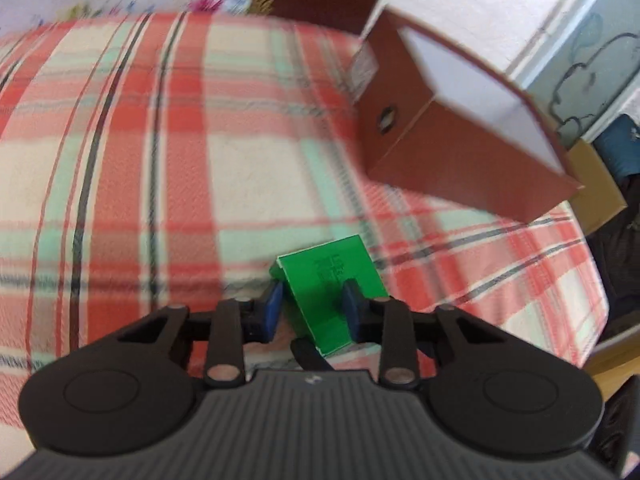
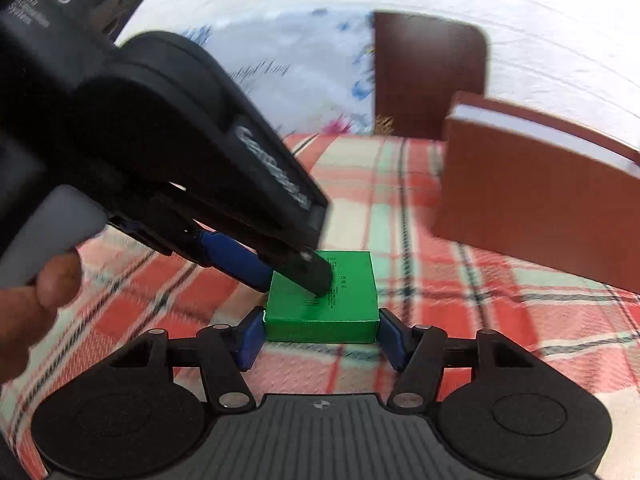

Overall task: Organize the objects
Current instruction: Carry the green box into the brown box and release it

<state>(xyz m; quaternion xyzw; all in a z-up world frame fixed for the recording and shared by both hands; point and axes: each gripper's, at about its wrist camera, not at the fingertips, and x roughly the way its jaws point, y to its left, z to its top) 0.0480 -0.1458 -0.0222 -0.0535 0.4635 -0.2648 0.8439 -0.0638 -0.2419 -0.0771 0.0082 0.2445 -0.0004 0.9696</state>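
Observation:
A flat green box [image 2: 322, 304] is held over the plaid cloth. My right gripper [image 2: 320, 334] is shut on its near end, one blue pad against each side. My left gripper [image 2: 294, 280] comes in from the upper left and clamps the same box, one finger on top. In the left wrist view the green box [image 1: 332, 292] sits tilted between my left gripper's [image 1: 312, 304] blue pads. A brown open-topped box [image 1: 460, 128] with a white inside stands on the cloth to the right; it also shows in the right wrist view [image 2: 540, 200].
A red, cream and mint plaid cloth [image 1: 160, 160] covers the surface. A dark brown chair back [image 2: 428, 76] stands behind it against a white wall. A cardboard box [image 1: 596, 192] and dark items lie beyond the right edge.

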